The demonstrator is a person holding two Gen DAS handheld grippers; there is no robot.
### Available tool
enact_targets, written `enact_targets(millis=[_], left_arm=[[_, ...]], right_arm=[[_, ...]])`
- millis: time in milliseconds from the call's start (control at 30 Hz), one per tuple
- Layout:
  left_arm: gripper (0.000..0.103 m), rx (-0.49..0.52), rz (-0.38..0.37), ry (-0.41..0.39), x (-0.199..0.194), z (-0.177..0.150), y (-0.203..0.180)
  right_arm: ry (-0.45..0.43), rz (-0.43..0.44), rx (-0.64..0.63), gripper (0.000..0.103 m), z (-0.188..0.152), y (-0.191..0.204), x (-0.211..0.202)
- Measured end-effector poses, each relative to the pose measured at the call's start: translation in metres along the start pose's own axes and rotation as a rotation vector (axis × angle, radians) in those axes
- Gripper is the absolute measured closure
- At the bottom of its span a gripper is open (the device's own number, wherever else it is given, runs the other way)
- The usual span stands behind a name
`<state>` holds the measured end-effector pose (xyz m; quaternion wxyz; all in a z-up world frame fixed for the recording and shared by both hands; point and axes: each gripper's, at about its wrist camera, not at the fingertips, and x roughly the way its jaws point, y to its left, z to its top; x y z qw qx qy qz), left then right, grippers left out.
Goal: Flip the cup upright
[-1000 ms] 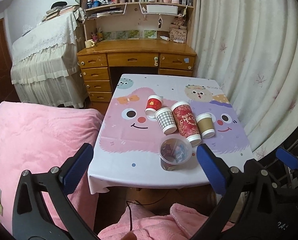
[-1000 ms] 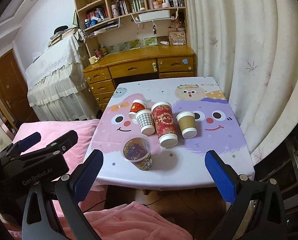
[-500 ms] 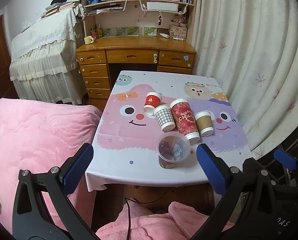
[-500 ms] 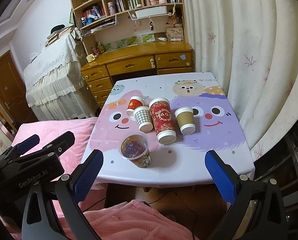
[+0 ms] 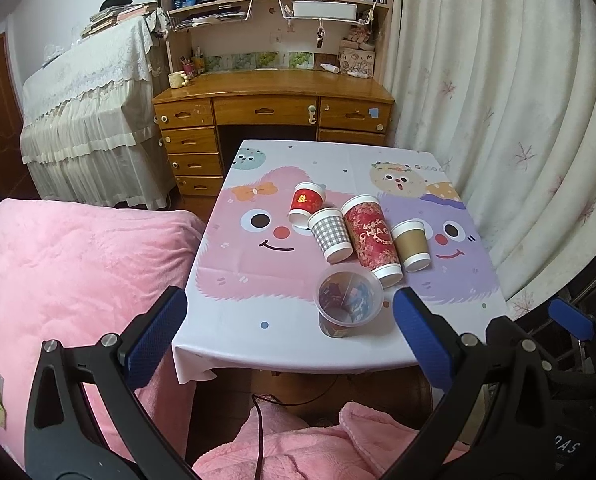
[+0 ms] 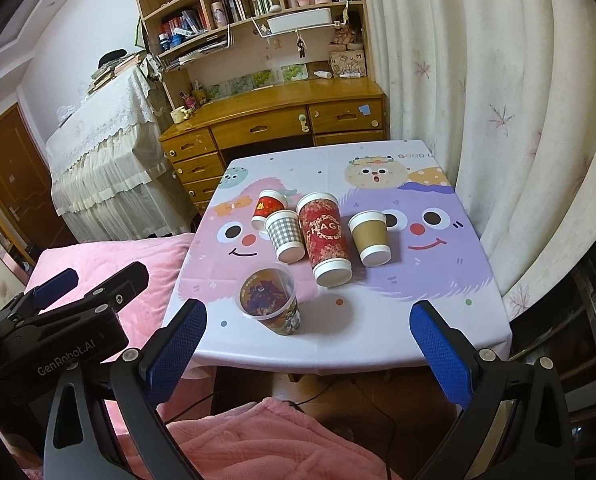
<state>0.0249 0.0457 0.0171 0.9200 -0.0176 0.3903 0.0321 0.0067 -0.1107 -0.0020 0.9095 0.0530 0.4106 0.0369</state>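
Note:
Several paper cups stand upside down in a row on the cartoon tablecloth: a small red cup (image 5: 306,203) (image 6: 268,210), a grey checked cup (image 5: 331,233) (image 6: 285,235), a tall red patterned cup (image 5: 372,235) (image 6: 325,238) and a brown cup (image 5: 410,245) (image 6: 370,237). A clear printed plastic cup (image 5: 348,299) (image 6: 270,303) stands upright, mouth up, near the table's front edge. My left gripper (image 5: 289,338) and right gripper (image 6: 308,346) are both open and empty, held short of the table's front edge.
The small table (image 5: 281,344) stands between a pink-blanketed bed (image 5: 69,264) on the left and a curtain (image 5: 510,92) on the right. A wooden desk with shelves (image 5: 273,100) is behind it. Pink fabric (image 6: 265,444) lies below the grippers.
Both views have shifted slightly; the table and cups sit a little higher and farther in the frames. No cup has moved. Both grippers stay open.

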Motion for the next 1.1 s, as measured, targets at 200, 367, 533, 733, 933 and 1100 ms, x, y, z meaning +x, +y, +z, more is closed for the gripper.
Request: enact_targets(millis=[200,367,533,733,933,1100], left_arm=[[0.001,0.001,0.003,0.011,0.003,0.000,0.003],[0.001,0.002,0.004,0.015,0.006,0.000,0.005],[0.001,0.004,0.003,0.017,0.008,0.000,0.004],[0.001,0.007,0.007,0.019,0.008,-0.001,0.005],[0.001,0.010,0.011,0.021,0.010,0.000,0.003],[0.001,0.024,0.027,0.028,0.012,-0.007,0.005]], right_arm=[[0.013,0.000,0.006,0.000,-0.004,-0.001,0.005],[0.019,0.001,0.011,0.000,-0.007,-0.002,0.007],[0.020,0.001,0.010,0.000,-0.006,-0.003,0.007],[0.024,0.006,0.014,0.000,-0.007,-0.004,0.008],[0.022,0.006,0.015,0.000,-0.006,-0.004,0.007],[0.027,0.013,0.026,0.000,-0.008,-0.004,0.009]])
